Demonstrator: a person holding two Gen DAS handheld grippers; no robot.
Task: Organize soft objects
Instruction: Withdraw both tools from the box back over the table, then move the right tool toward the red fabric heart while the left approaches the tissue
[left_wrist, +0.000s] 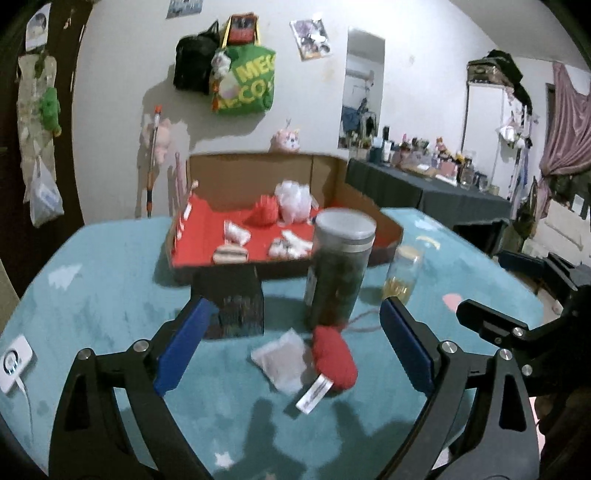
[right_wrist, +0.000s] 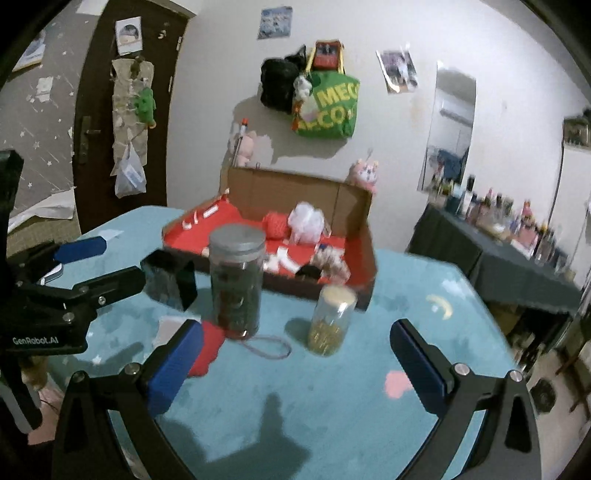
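Left wrist view: the left hand-held gripper was held wide open and empty over the red plush and pouch on the worktop. The right hand-held gripper was likewise spread, empty. Beyond, a jar and box of soft toys were seen.
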